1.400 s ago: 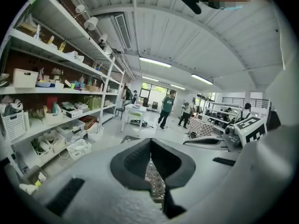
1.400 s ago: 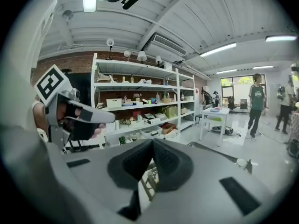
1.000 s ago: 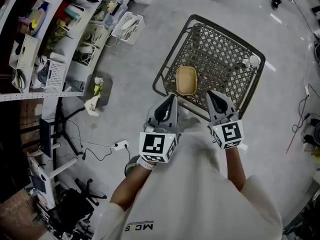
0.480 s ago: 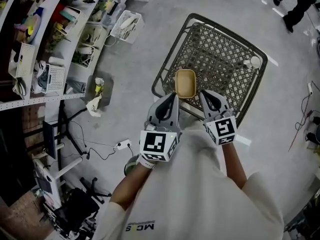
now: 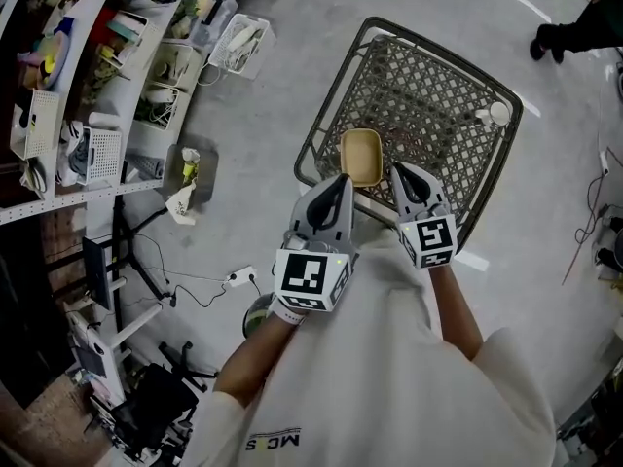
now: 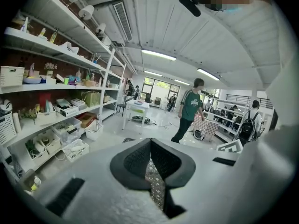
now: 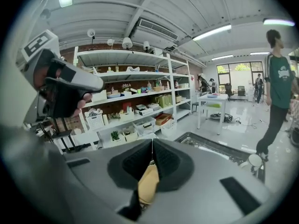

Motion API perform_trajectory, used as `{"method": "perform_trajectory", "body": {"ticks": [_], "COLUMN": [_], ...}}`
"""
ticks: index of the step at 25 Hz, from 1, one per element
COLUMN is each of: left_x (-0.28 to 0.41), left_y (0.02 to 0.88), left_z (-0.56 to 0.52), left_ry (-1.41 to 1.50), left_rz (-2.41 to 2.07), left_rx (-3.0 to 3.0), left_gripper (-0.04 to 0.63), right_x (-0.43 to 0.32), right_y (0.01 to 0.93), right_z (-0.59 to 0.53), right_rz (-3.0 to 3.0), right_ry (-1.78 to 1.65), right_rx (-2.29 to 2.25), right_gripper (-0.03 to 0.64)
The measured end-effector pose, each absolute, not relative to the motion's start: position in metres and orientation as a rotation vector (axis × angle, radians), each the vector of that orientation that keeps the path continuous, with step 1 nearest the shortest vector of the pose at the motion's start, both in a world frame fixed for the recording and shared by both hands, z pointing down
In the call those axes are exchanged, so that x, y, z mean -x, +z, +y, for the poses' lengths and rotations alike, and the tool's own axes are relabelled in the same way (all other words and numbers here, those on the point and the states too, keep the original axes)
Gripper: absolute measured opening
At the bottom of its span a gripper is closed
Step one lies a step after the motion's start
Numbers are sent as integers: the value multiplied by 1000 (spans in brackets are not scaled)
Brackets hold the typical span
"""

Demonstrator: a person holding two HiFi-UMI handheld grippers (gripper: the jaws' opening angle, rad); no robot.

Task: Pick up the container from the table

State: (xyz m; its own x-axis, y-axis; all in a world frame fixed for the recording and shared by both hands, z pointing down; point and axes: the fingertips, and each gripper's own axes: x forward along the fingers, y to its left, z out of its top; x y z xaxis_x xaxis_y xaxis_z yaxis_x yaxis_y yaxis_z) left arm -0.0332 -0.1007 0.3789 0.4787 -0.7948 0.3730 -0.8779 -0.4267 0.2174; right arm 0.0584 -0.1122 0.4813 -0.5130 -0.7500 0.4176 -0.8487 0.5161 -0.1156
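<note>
A tan oblong container [image 5: 361, 157] lies on the near left part of a dark metal mesh table [image 5: 428, 86]. My left gripper [image 5: 341, 179] is shut, its tip just short of the container's near left end. My right gripper [image 5: 397, 169] is also shut, its tip beside the container's near right edge. In the left gripper view the jaws [image 6: 150, 143] meet, with only table mesh [image 6: 154, 183] showing below them. In the right gripper view the jaws [image 7: 152, 143] meet too, and the container [image 7: 148, 183] shows through the gap beneath them.
A small white round object [image 5: 496, 113] sits at the table's right corner. Shelves [image 5: 92, 76] with baskets and boxes line the left. A white bin [image 5: 241, 43], a bottle [image 5: 191, 164] and cables [image 5: 195, 290] are on the floor. A person [image 5: 584, 27] walks at top right.
Both grippers have moved forward to the table's near edge, closing on the container's two sides. The person at top right has walked on.
</note>
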Motion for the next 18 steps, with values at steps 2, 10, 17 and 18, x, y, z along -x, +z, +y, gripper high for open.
{"method": "perform_trajectory", "body": {"ticks": [2,10,17,18], "left_x": [33,37,41,43], "left_y": [382,400,423,426], "left_z": [-100,-96,-93,-92], "left_ry": [305,314,338,341], "left_rz": [-1391,-1380,-1380,-1381], "left_rx": [-2341,-2285,-2231,-2224], "left_gripper": [23,23,23,23], "right_x": [-59,-53,-47,-46], "right_y": [490,521,566,572], "right_z": [-113,-120,-127,-127], "right_rz": [-2425,-2377,-2324,-2313], "right_ry": [459,501,562,568], "right_rx": [-1330,-1293,-1251,-1246], "right_gripper": [18,20,20,20]}}
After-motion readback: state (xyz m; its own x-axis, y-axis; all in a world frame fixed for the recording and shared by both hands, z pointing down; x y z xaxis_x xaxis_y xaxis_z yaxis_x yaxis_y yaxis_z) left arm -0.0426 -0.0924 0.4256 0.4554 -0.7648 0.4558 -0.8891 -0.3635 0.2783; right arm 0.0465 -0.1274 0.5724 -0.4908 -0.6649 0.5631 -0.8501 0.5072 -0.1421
